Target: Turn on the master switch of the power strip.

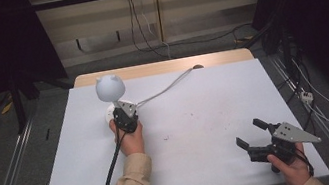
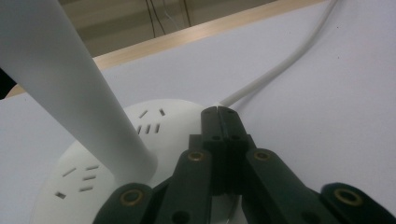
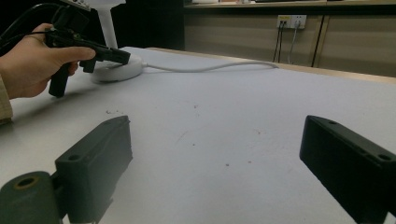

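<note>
Table [image 1: 199, 132]: a white sheet over a wooden top, lightly speckled with dirt, with dark floor, rails and loose cables around it. Beige wall panels stand behind, carrying a socket [image 3: 290, 20]; no writing is legible. A white lamp [image 1: 110, 87] with a round eared head stands at the far left, its cord [image 1: 167, 88] running to the far edge. The left gripper [image 2: 218, 116] has its jaws pressed together, empty, tips over the lamp's base. The right gripper [image 1: 250, 132] hovers near right, jaws spread wide, empty.
</note>
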Motion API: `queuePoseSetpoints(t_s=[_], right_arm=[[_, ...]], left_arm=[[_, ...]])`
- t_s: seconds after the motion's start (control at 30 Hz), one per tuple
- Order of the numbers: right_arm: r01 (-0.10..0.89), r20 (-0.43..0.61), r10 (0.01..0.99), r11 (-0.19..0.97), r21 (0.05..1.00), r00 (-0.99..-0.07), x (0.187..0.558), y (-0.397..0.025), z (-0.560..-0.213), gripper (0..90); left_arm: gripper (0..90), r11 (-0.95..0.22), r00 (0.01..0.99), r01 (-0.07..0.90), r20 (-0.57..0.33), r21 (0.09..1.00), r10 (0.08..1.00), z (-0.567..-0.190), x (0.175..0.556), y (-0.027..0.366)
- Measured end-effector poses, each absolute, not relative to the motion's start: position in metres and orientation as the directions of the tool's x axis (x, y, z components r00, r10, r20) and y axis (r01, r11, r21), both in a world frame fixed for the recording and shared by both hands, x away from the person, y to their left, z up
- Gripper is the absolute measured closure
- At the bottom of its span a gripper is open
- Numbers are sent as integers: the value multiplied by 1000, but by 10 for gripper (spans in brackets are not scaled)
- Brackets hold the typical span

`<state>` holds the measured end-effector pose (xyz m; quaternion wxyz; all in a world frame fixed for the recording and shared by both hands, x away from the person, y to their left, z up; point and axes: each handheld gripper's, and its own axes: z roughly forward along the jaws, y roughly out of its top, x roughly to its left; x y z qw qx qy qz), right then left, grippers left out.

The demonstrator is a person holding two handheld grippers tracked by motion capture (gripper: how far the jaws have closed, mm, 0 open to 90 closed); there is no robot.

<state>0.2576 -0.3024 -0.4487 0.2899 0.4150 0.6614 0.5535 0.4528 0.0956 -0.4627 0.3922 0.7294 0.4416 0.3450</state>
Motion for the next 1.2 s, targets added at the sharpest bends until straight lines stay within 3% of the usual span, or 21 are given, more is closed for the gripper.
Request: queuePoseSetpoints(t_s=[0.17,0.37,0.8,1.2], right_arm=[[227,80,870,38,973,-487,257,-302,-448,88],[225,76,870,41,973,-488,258,-304,-449,88],[227,77,867,43,973,-493,260,-300,-449,88],[233,77,866,46,971,-494,259,-300,-449,88]], left_arm=[[900,-311,374,359,170,880,912,-463,450,93],[895,-265,393,358,113,895,913,-461,446,97],[668,-155,438,373,-27,915,898,-459,435,99],[443,-140,497,400,-86,906,864,-450,427,109]])
